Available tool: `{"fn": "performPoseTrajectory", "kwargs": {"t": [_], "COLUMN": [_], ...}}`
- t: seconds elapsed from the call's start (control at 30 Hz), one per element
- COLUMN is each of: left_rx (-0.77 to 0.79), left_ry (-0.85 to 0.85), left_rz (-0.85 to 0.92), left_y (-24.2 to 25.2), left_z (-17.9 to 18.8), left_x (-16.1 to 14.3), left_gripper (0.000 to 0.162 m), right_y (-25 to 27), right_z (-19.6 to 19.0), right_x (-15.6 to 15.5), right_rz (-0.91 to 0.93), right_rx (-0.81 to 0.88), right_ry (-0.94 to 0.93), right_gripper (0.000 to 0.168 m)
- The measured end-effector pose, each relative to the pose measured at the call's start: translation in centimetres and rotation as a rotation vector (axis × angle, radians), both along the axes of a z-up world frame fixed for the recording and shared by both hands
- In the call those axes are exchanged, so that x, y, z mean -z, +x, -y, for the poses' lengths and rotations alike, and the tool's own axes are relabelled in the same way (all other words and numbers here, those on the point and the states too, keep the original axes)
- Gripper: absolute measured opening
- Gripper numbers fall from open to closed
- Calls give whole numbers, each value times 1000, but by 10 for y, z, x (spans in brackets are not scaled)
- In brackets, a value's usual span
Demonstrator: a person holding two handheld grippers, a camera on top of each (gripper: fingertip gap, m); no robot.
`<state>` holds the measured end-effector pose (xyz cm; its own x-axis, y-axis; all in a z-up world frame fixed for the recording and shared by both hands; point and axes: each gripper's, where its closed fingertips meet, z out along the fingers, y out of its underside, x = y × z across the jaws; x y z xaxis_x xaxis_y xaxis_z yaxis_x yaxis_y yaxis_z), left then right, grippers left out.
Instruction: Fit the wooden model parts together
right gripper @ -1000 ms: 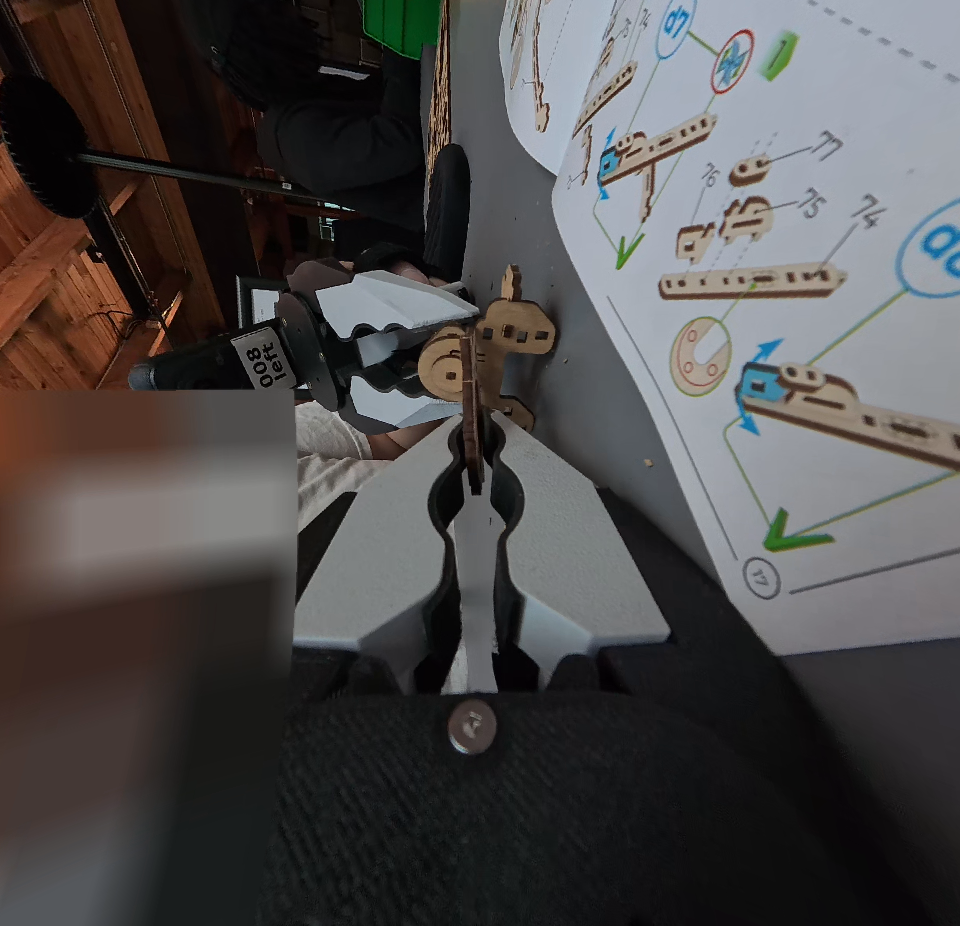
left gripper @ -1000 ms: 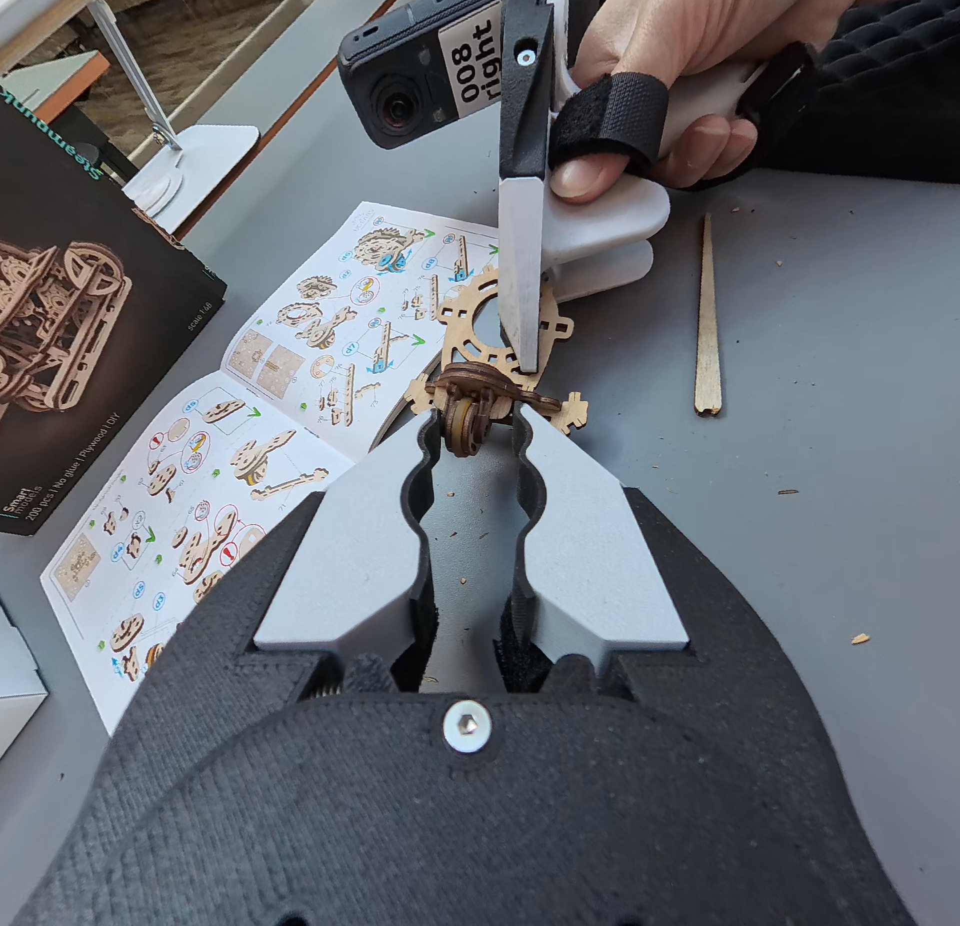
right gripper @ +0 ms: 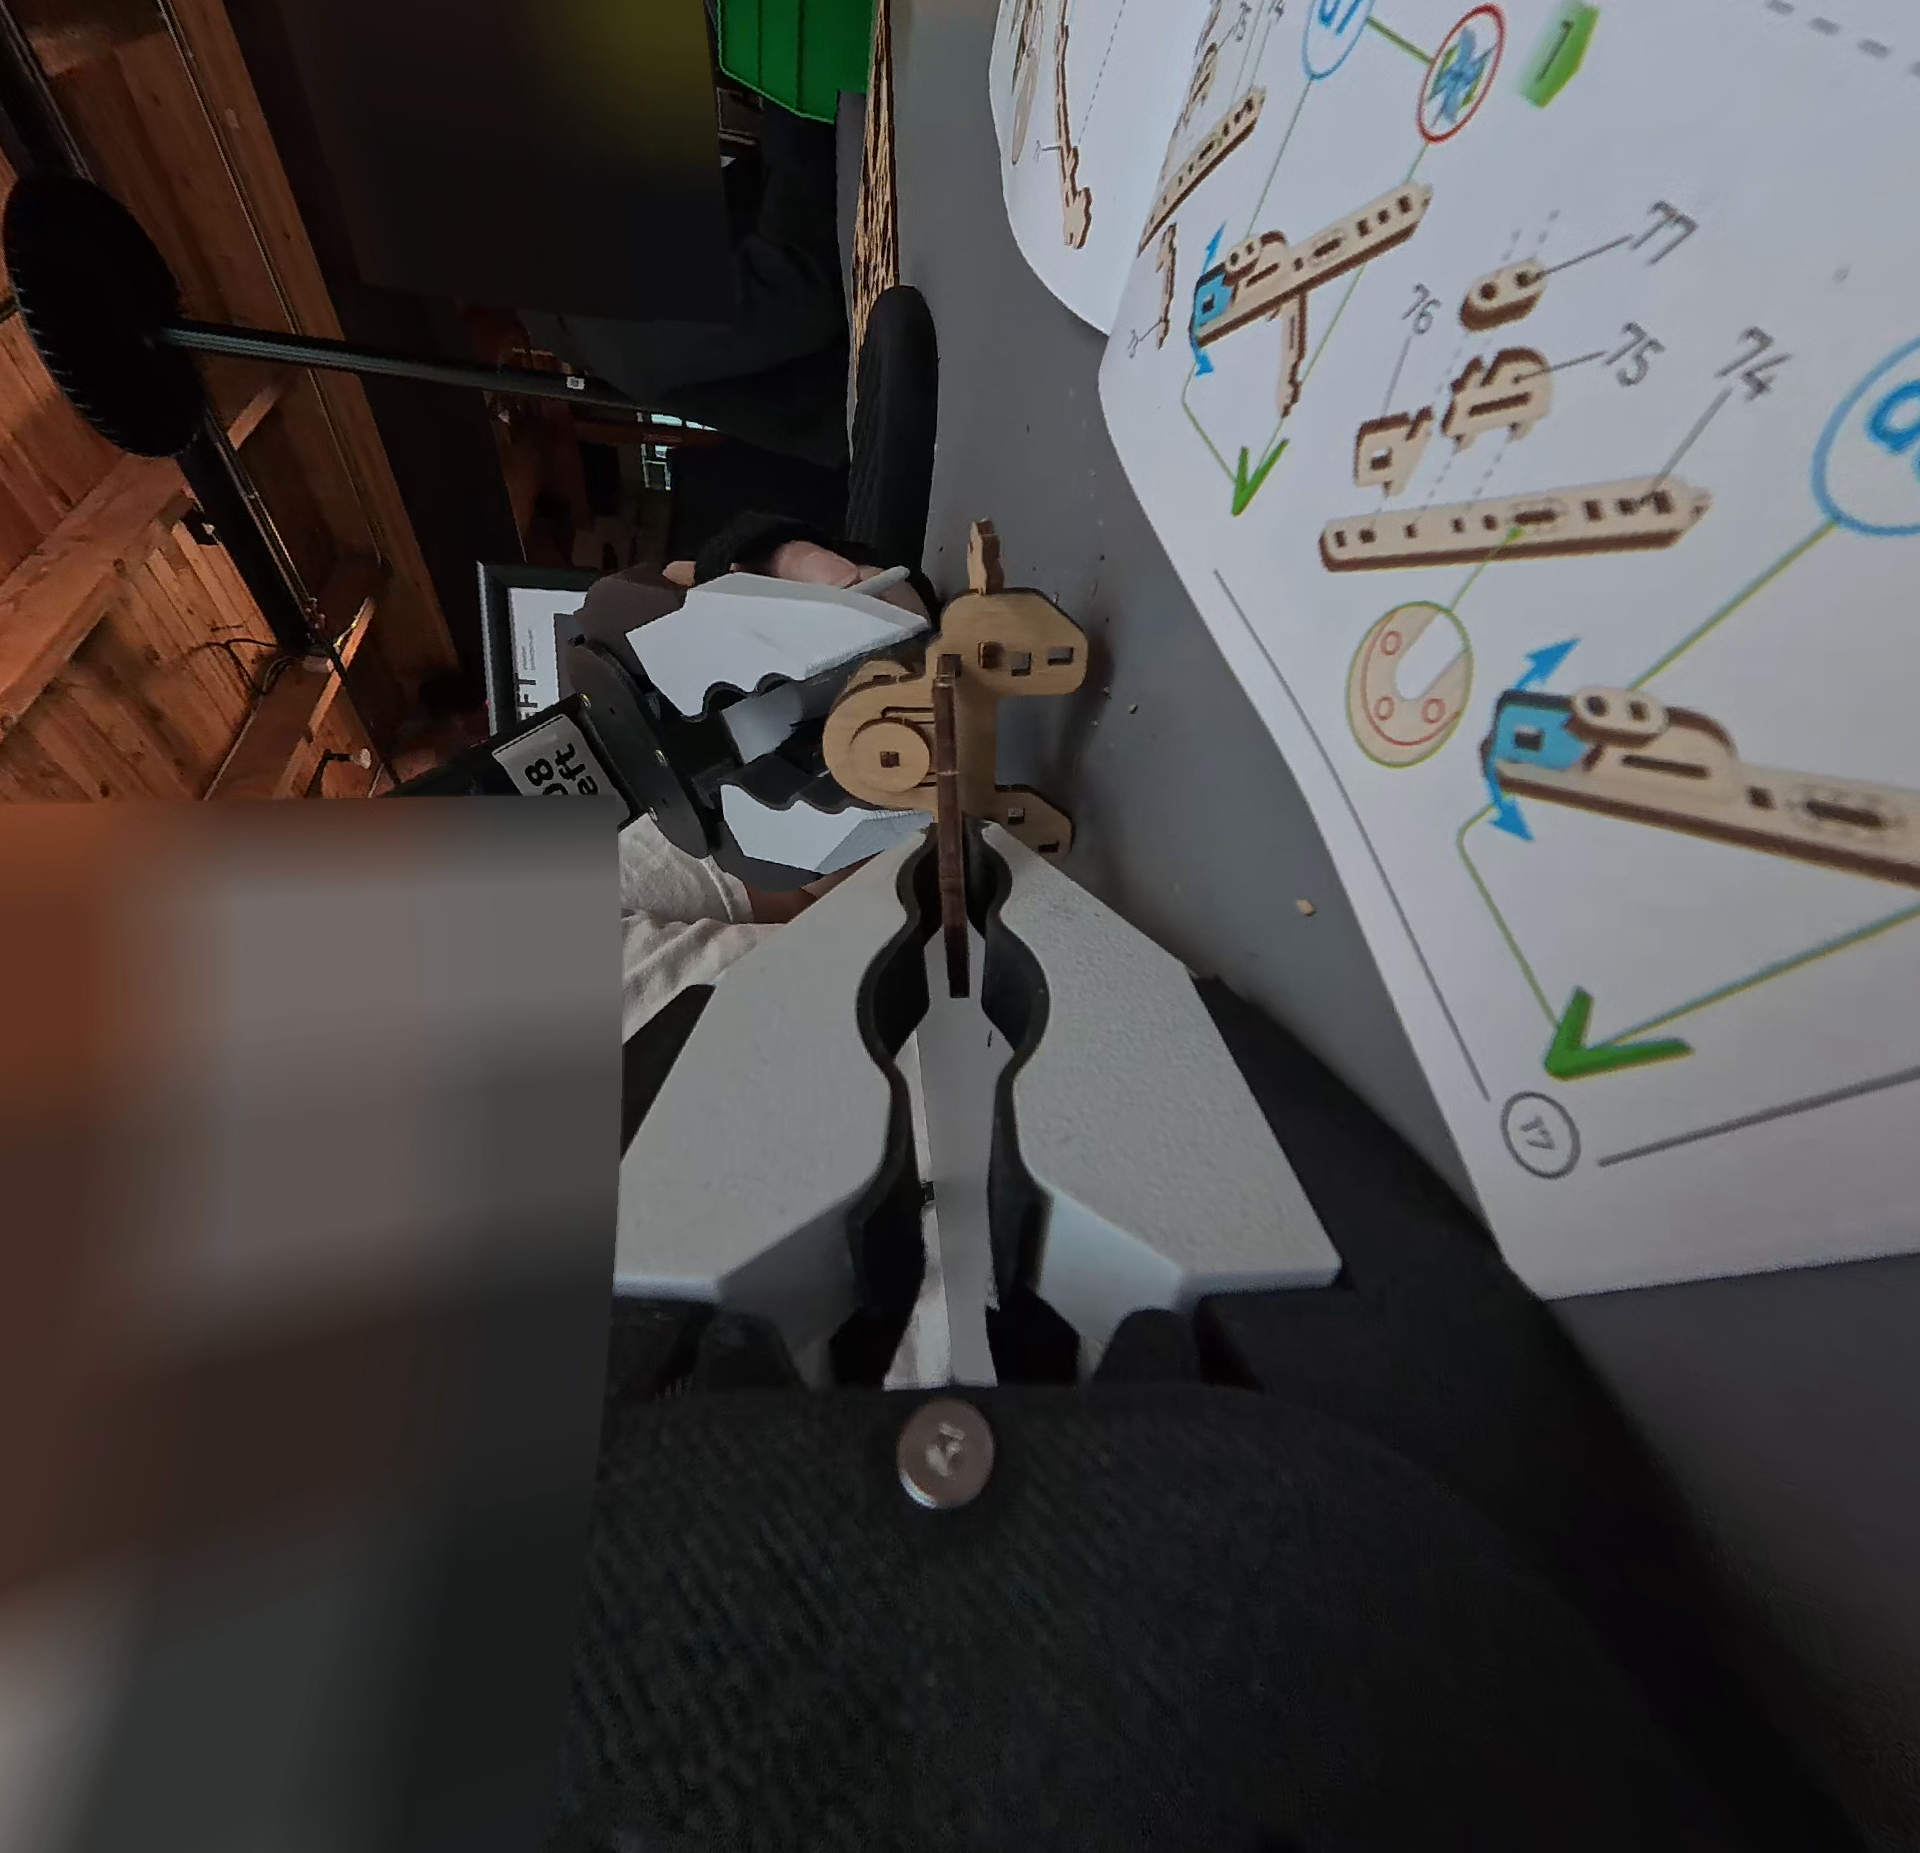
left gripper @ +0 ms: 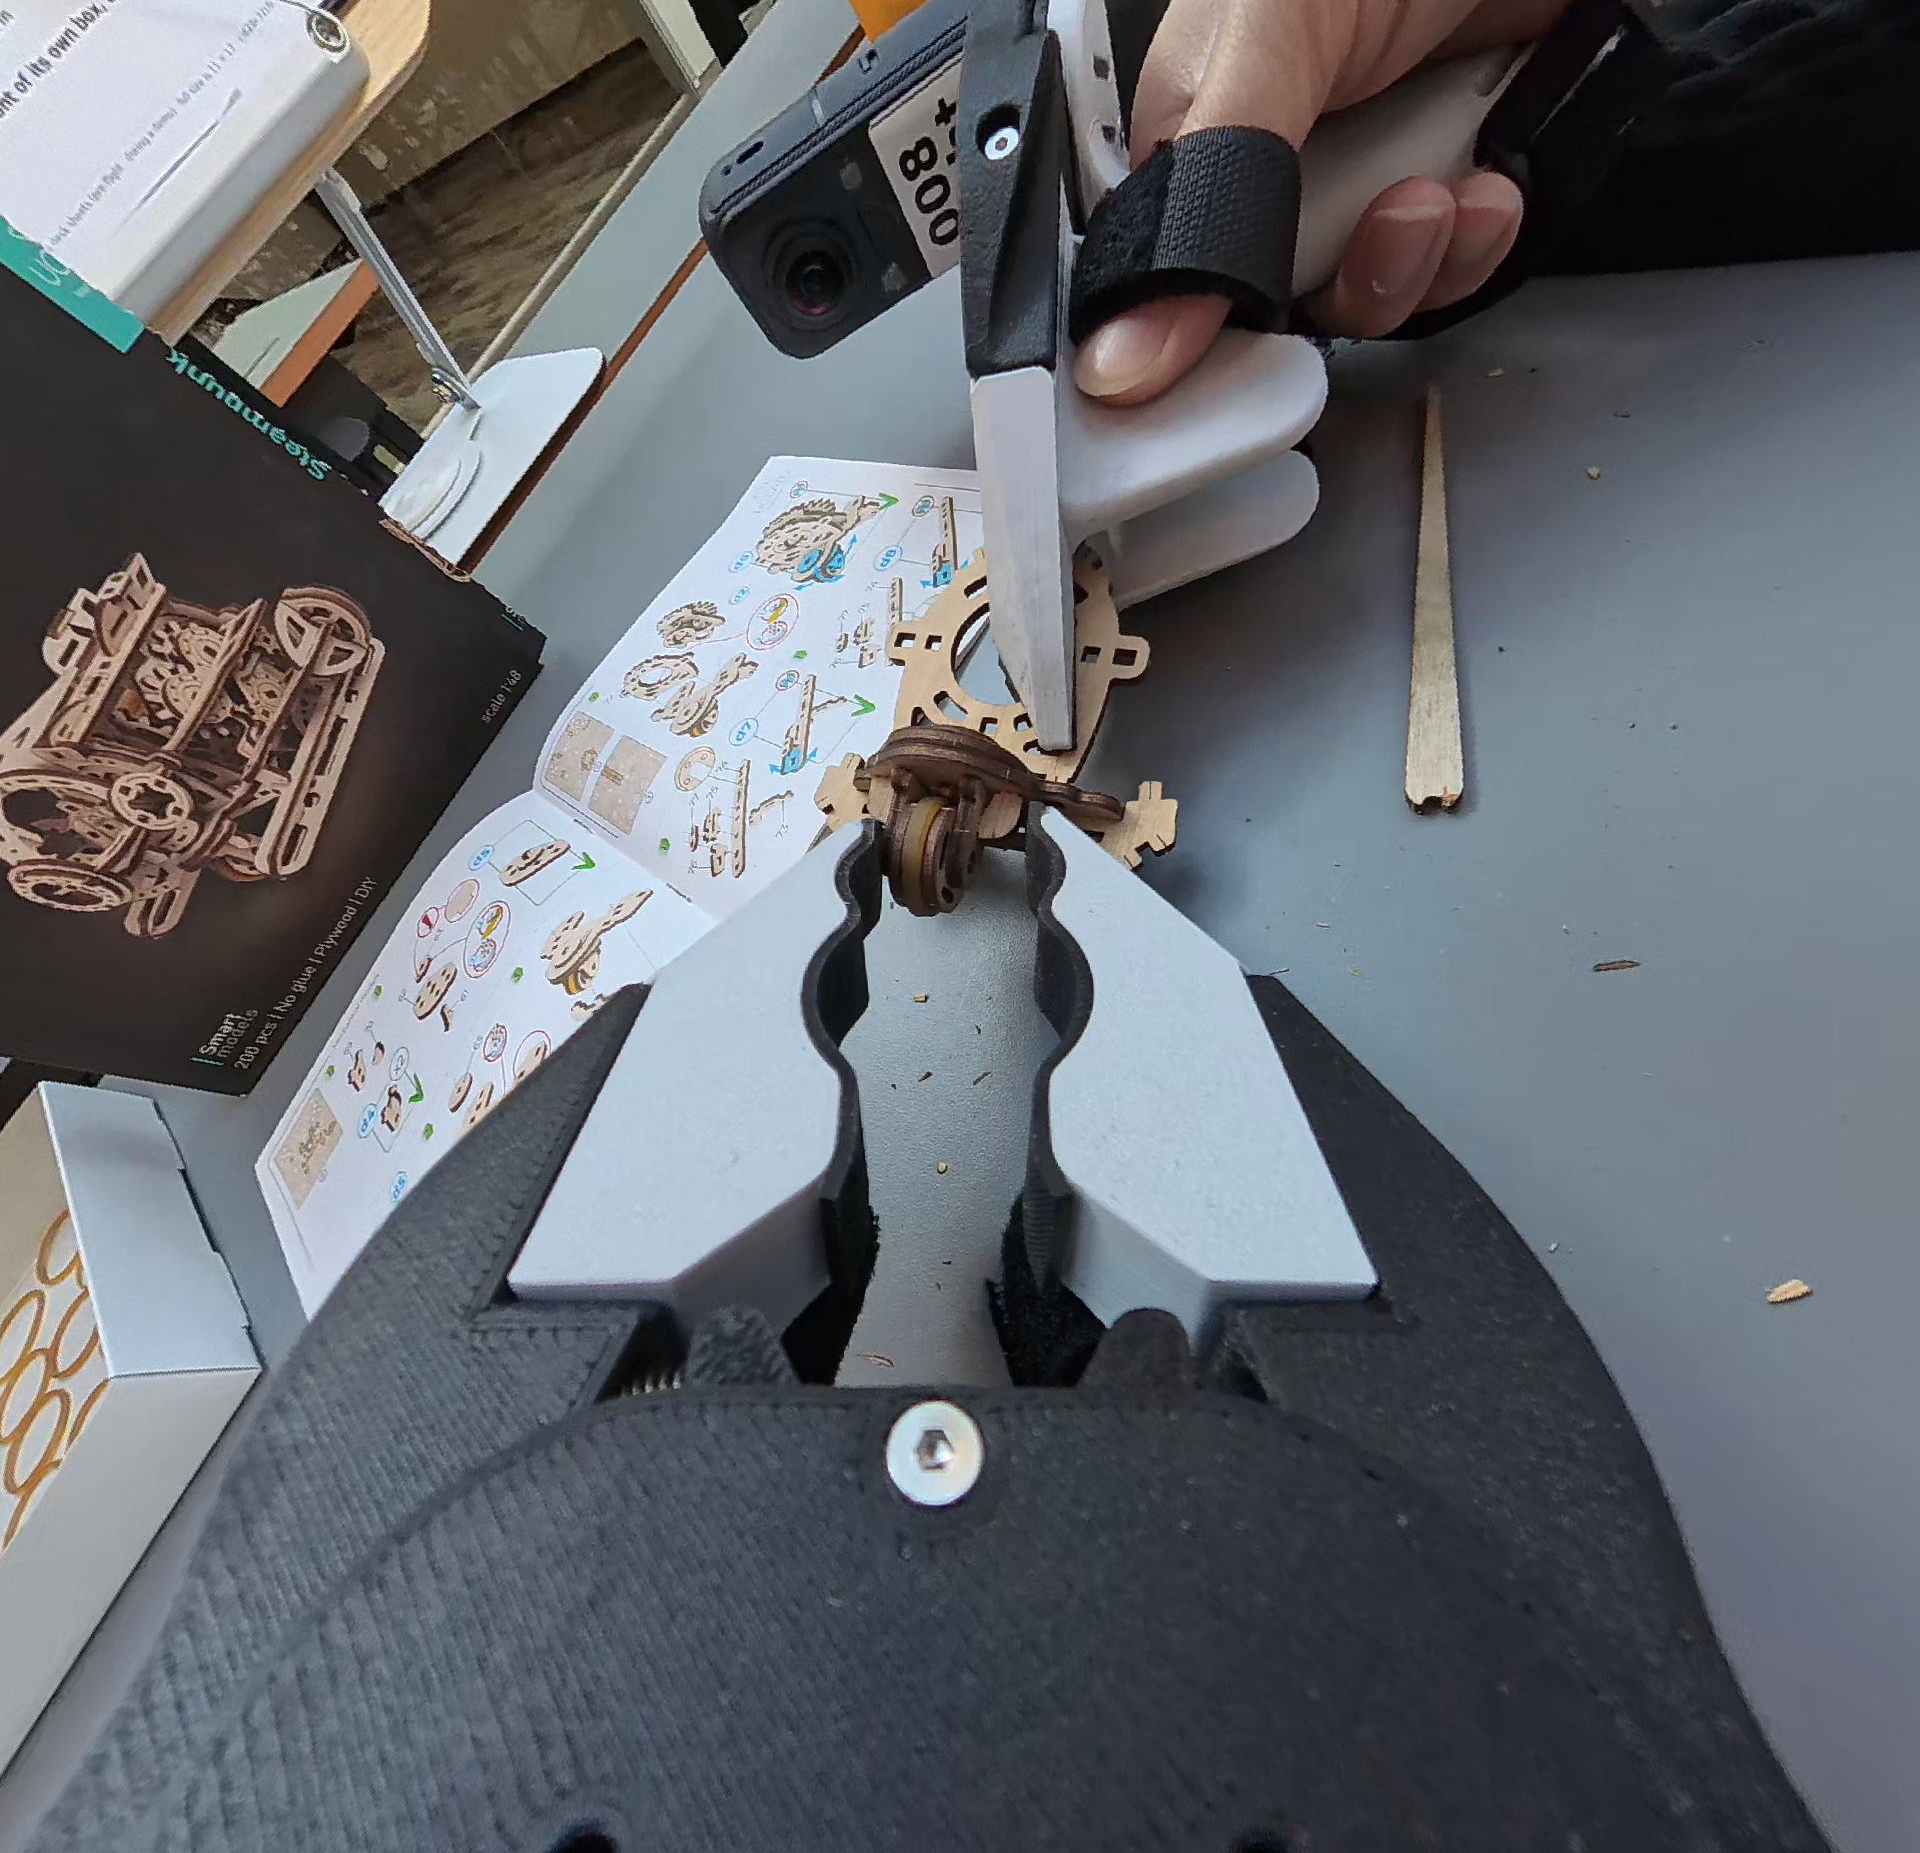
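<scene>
My left gripper (left gripper: 951, 837) is shut on a small wooden wheel sub-assembly (left gripper: 925, 847), holding it just above the grey table (left gripper: 1558, 1076). My right gripper (left gripper: 1049, 733) comes down from above, shut on a flat wooden ring plate (left gripper: 925, 660) with edge tabs. The plate's lower rim touches the top of the sub-assembly. In the right wrist view the ring plate (right gripper: 948, 785) shows edge-on between the right gripper's (right gripper: 951, 847) fingers. It meets the sub-assembly (right gripper: 997, 650), which the left gripper (right gripper: 873, 712) holds from the far side.
An open instruction sheet (left gripper: 644, 764) lies on the table just left of the parts and also shows in the right wrist view (right gripper: 1558, 764). A black model box (left gripper: 208, 712) stands at the left, a white box (left gripper: 94, 1284) below it. A wooden stick (left gripper: 1434, 640) lies at the right. Less than 4 cm separates the two grippers' tips. From the right gripper's tips to the wooden stick (left gripper: 1434, 640) is close to 7 centimeters.
Almost nothing. The right gripper has tilted slightly, and the ring plate stays against the sub-assembly. Both grips are unchanged.
</scene>
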<state>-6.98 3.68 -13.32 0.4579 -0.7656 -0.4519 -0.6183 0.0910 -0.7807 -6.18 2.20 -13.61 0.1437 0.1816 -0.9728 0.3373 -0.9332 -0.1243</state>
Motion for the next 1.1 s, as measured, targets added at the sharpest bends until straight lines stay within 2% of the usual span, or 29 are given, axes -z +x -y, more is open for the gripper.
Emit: {"fn": "performPoseTrajectory", "kwargs": {"t": [0.13, 0.4, 0.57, 0.87, 1.1], "left_rx": [-2, 10, 28, 5, 2], "left_ry": [40, -52, -41, -8, -76], "left_rz": [-14, 18, 13, 4, 27], "left_y": [0, 0, 1, -1, -2], "left_z": [1, -1, -1, -4, -5], "left_x": [-1, 1, 1, 0, 1], "left_gripper": [25, 25, 25, 25, 24], "right_y": [0, -1, -1, -3, -4], "right_z": [1, 1, 1, -1, -2], "right_x": [0, 1, 1, 0, 0], "right_rz": [7, -1, -6, -12, -9], "right_rx": [-9, -77, -109, -97, -74], "right_ry": [-18, 14, 27, 40, 68], "right_gripper": [1, 1, 1, 1, 1]}}
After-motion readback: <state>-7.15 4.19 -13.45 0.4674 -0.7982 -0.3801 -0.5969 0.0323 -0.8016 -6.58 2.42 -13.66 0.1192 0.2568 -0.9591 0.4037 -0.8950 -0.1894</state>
